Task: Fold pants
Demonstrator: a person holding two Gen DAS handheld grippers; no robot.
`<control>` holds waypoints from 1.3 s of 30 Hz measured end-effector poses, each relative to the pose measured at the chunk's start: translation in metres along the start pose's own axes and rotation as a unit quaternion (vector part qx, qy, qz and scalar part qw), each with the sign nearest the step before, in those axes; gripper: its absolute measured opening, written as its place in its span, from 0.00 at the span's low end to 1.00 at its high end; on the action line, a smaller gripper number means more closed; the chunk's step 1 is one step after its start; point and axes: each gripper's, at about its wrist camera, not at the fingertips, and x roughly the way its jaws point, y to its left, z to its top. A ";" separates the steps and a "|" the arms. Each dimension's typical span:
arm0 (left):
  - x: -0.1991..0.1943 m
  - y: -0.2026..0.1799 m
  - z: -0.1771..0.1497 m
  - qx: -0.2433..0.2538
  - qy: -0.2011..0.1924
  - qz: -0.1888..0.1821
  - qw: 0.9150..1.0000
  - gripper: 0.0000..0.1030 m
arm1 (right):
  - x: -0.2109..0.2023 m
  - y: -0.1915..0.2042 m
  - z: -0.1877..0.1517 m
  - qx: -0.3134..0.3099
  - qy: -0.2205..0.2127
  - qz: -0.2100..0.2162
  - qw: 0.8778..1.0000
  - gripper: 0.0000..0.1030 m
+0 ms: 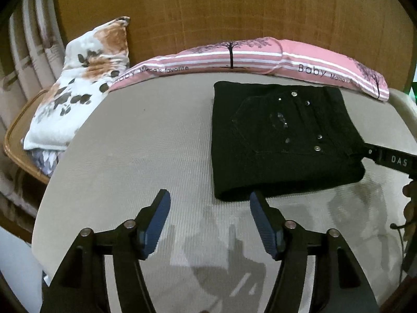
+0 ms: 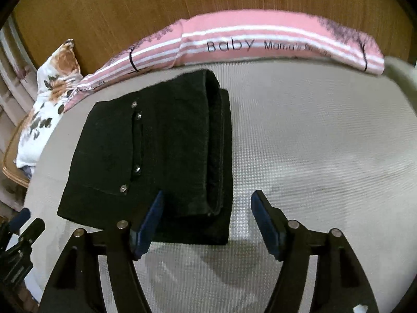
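Behind right tongs (image 2: 207, 210), pants' (image 2: 156, 151) near edge.

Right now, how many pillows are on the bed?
3: two pink striped pillows along the wooden headboard, and one white flowery pillow at its left end. More may be hidden.

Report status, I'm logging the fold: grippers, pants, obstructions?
Left gripper open, empty. Right gripper open, empty. Black denim pants folded into a compact stack on the grey bedsheet. Nothing in the way.

Black pants (image 1: 284, 140) folded (on bed).
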 end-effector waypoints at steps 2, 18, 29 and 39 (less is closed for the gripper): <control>-0.006 -0.002 -0.002 -0.001 -0.002 0.001 1.000 0.65 | -0.012 0.009 -0.004 -0.015 -0.008 -0.012 1.000 0.72; -0.055 -0.009 -0.024 -0.015 -0.019 -0.002 1.000 0.66 | -0.094 0.063 -0.063 -0.043 -0.067 -0.052 0.995 0.97; -0.066 -0.006 -0.035 -0.019 -0.021 0.001 1.000 0.66 | -0.116 0.080 -0.079 -0.065 -0.078 -0.052 0.993 0.99; -0.064 -0.008 -0.039 -0.017 -0.017 0.001 1.000 0.66 | -0.117 0.086 -0.080 -0.067 -0.072 -0.058 0.993 0.99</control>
